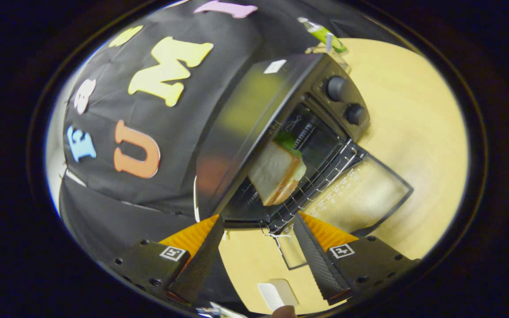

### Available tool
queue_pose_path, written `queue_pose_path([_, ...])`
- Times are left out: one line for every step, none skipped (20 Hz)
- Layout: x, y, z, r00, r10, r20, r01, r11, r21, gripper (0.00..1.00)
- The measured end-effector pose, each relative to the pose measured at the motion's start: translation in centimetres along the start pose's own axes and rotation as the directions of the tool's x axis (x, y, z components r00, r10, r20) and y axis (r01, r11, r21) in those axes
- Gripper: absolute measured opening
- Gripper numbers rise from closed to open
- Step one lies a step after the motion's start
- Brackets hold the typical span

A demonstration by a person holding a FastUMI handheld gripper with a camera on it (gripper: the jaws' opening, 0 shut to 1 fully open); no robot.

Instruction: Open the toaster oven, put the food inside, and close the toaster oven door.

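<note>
The toaster oven [281,132] stands open with its glass door [360,190] folded down, the sandwich [276,174] already rests on the rack inside, and the gripper [259,225], fingers apart and empty just ahead of the door, has only the closing left.

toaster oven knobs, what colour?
Black, both knobs, matching the black toaster oven; gripper view shows them best. The gripper is open, holding nothing.
</note>
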State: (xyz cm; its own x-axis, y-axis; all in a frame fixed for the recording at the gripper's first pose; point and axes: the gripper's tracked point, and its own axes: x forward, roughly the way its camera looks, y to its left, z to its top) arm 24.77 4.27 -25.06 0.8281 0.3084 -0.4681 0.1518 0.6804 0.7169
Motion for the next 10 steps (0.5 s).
queue_pose_path([-1.2, -0.1, -0.4, 1.0, -0.016, -0.005, 0.016, 0.996, -0.092, 1.0])
queue_pose_path([-2.5, -0.3, -0.8, 0.999, -0.034, -0.007, 0.032, 0.983, -0.183, 1.0])
queue_pose_path([-3.5, -0.6, -1.4, 0.999, -0.049, -0.005, 0.046, 0.963, -0.266, 1.0])
queue_pose_path([-4.4, -0.6, -1.9, 0.998, -0.056, -0.004, 0.051, 0.937, -0.345, 1.0])
queue_pose_path([-5.1, -0.8, -2.5, 0.998, -0.06, -0.002, 0.054, 0.91, -0.411, 1.0])
queue_pose_path([-5.6, -1.2, -3.1, 0.997, -0.076, 0.003, 0.068, 0.882, -0.467, 1.0])
queue_pose_path([-6.1, -1.8, -3.5, 0.996, -0.093, 0.005, 0.082, 0.853, -0.515, 1.0])
queue_pose_path([-6.6, -2.4, -3.8, 0.994, -0.108, 0.012, 0.097, 0.83, -0.549, 1.0])
queue_pose_path([-6.8, -2.8, -4.3, 0.993, -0.119, 0.015, 0.106, 0.81, -0.577, 1.0])
queue_pose_path([-7.0, -3.6, -5.0, 0.991, -0.136, 0.016, 0.118, 0.791, -0.6, 1.0])
